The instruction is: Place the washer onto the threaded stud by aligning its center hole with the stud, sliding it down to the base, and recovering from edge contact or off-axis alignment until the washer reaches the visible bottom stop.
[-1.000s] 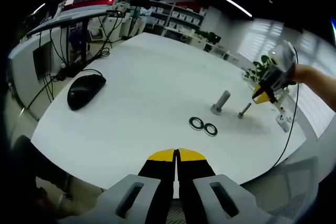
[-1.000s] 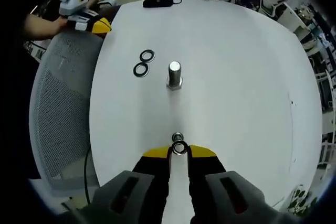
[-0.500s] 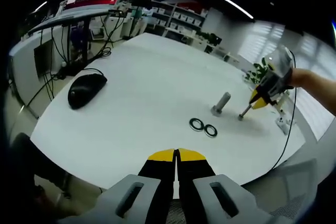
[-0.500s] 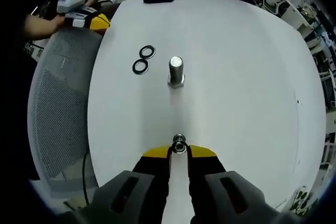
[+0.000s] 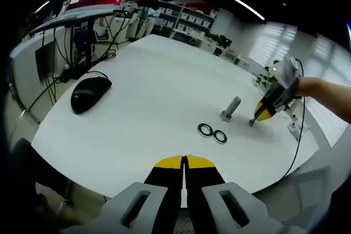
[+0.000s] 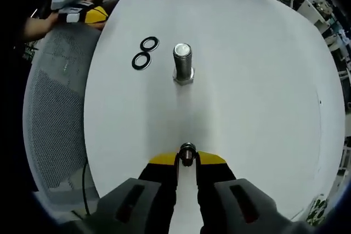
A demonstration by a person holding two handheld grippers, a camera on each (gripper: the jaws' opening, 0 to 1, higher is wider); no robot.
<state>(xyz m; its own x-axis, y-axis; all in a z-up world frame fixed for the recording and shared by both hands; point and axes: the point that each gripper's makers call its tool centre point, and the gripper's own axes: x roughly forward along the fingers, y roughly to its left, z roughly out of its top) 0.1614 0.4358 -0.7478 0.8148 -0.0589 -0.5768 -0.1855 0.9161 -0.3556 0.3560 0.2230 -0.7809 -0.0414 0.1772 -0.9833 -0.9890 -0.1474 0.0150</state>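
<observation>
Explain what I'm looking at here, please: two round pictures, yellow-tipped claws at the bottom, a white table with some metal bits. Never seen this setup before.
No robot is involved: a person holds a two-jaw gripper in each hand, and a fisheye camera rides on each one, looking out along its jaws. The left gripper view shows the left gripper shut and empty at the table's near edge. The right gripper view shows the right gripper with its jaws around a small stud; the pictures do not settle whether a washer sits on it. On the white table stand a larger bolt and, beside it, two loose black washers. A computer mouse lies farther off. An office chair stands beside the table.
</observation>
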